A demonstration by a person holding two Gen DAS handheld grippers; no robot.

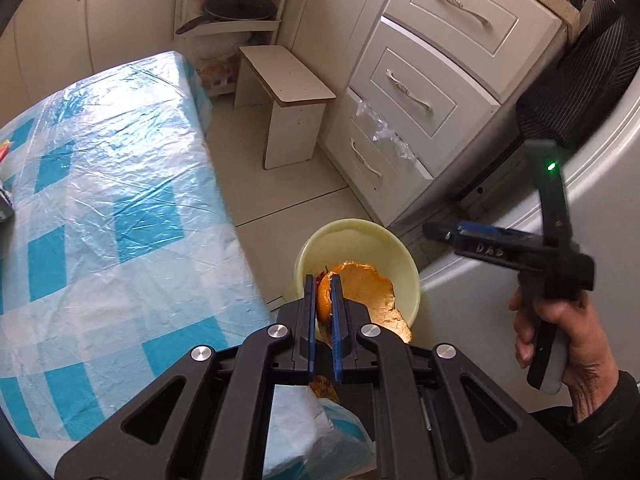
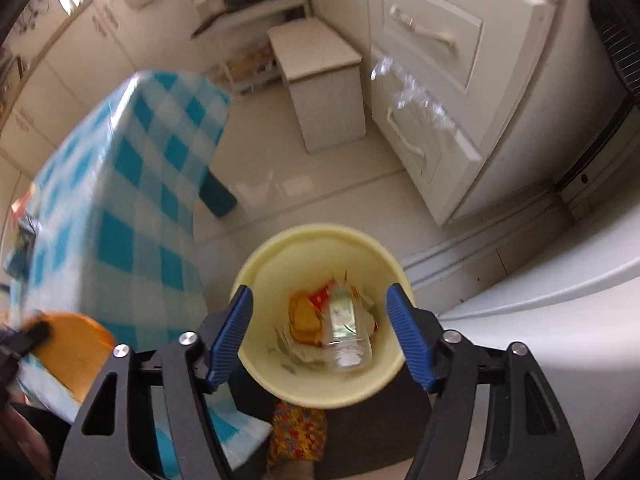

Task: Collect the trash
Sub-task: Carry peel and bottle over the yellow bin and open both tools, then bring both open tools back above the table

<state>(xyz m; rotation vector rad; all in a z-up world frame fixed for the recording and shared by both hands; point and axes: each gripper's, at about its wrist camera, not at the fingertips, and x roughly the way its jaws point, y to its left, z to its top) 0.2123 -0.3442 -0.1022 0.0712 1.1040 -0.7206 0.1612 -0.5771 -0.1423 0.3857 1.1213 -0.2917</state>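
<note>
A pale yellow trash bin (image 1: 384, 240) stands on the floor beside the table. My left gripper (image 1: 323, 286) is shut on an orange peel (image 1: 368, 288) and holds it over the bin's near rim. In the right wrist view the bin (image 2: 280, 248) lies directly below my right gripper (image 2: 320, 300), which is open and empty. Inside lie a clear plastic bottle (image 2: 346, 332), orange scraps (image 2: 304, 320) and a red wrapper (image 2: 320, 298). The right gripper also shows in the left wrist view (image 1: 436, 232), held in a hand. The peel shows blurred at the lower left (image 2: 72, 344).
A table with a blue checked cloth under plastic (image 1: 100, 200) is at the left. A white stool (image 1: 288, 104) stands on the tiled floor beyond. A drawer cabinet (image 1: 432, 92) with a plastic scrap hanging from it is at the right, next to a white appliance (image 1: 600, 208).
</note>
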